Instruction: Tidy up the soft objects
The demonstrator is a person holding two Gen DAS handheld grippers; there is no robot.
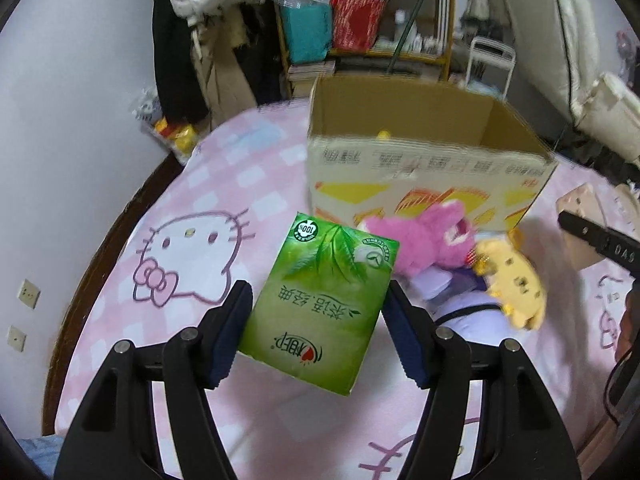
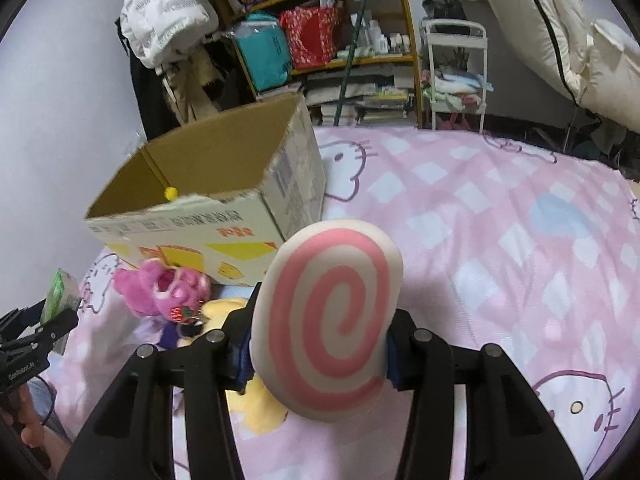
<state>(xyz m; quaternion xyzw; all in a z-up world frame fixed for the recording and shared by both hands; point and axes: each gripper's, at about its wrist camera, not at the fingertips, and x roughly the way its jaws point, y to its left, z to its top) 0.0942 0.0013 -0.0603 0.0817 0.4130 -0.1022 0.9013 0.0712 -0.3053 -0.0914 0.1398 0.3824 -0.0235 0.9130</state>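
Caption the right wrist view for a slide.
Right gripper jaws shut on a pink-swirl cushion above the bed, with the open cardboard box ahead.

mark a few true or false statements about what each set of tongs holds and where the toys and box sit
1. The left tongs grip a green tissue pack. True.
2. The right tongs are empty. False: they are shut on a white squishy toy with a pink spiral.
3. The brown cardboard box is open at the top. True.
4. The fluffy pink plush toy lies inside the box. False: it lies on the pink checked bedsheet in front of the box.
5. A yellow plush toy lies beside the pink one. True.
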